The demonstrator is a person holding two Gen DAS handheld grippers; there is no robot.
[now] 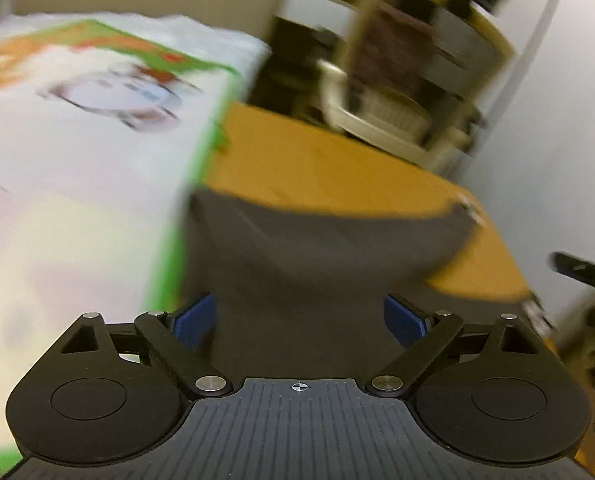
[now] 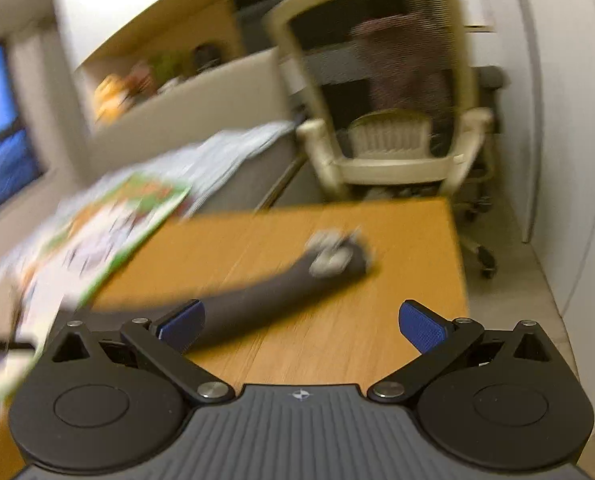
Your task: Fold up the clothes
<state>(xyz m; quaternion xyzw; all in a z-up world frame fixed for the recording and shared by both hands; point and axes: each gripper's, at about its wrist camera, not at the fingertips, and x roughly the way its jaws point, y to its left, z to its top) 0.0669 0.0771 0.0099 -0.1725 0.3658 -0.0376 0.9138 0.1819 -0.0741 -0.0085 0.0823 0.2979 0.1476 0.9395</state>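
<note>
- left gripper (image 1: 299, 320): fingers apart, nothing clamped; dark grey garment (image 1: 317, 256) lies on the orange worktop (image 1: 317, 160) just beyond
- right gripper (image 2: 301, 324): fingers apart, empty; garment left of centre

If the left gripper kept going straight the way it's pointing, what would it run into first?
Most likely the dark grey garment lying on the wooden table. It fills the view straight ahead of the left gripper, whose jaws stand open with nothing pressed between them. The frame is blurred, so depth is uncertain.
</note>
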